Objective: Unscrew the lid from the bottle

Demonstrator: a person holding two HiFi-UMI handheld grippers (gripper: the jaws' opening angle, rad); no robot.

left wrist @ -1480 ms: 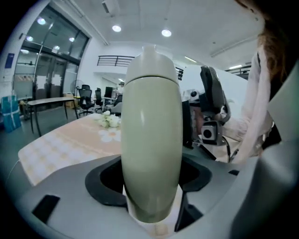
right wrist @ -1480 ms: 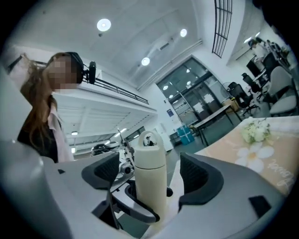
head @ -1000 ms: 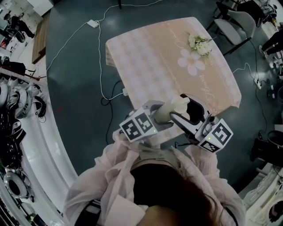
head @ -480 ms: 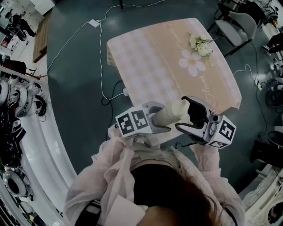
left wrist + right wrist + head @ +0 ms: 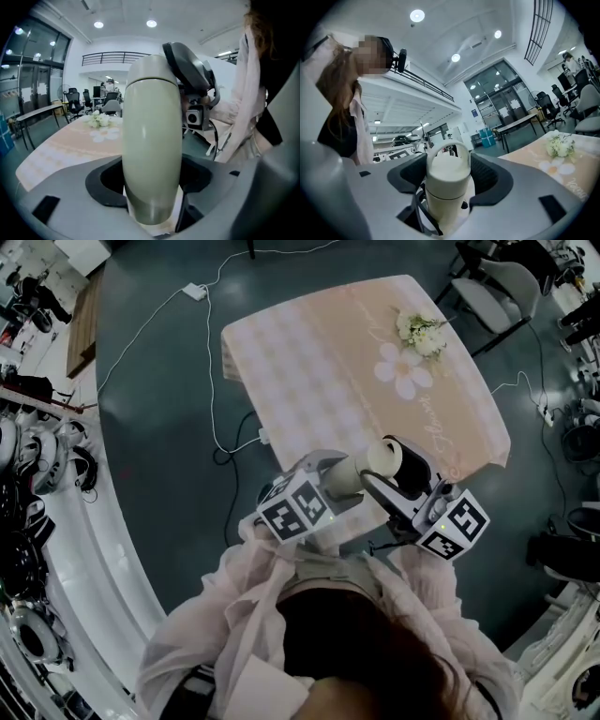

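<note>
The table (image 5: 309, 362) shows bare checked cloth across its left and middle, leaving open passage there. A bunch of flowers (image 5: 420, 332) stands near its far right corner. Above the near edge the way is blocked by the bottle (image 5: 356, 472), which is clamped in the left gripper (image 5: 337, 479) while the right gripper (image 5: 392, 467) closes its jaws round the lid (image 5: 382, 457). Cables (image 5: 220, 432) trail over the floor left of the table. A chair (image 5: 492, 296) stands beyond its right side.

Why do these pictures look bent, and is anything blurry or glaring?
Left gripper view: fisheye curving, black corners, the close bottle soft. Right gripper view: same bulge, ceiling lights glare, lid sharper. Head view: dim, flat light on the table.
</note>
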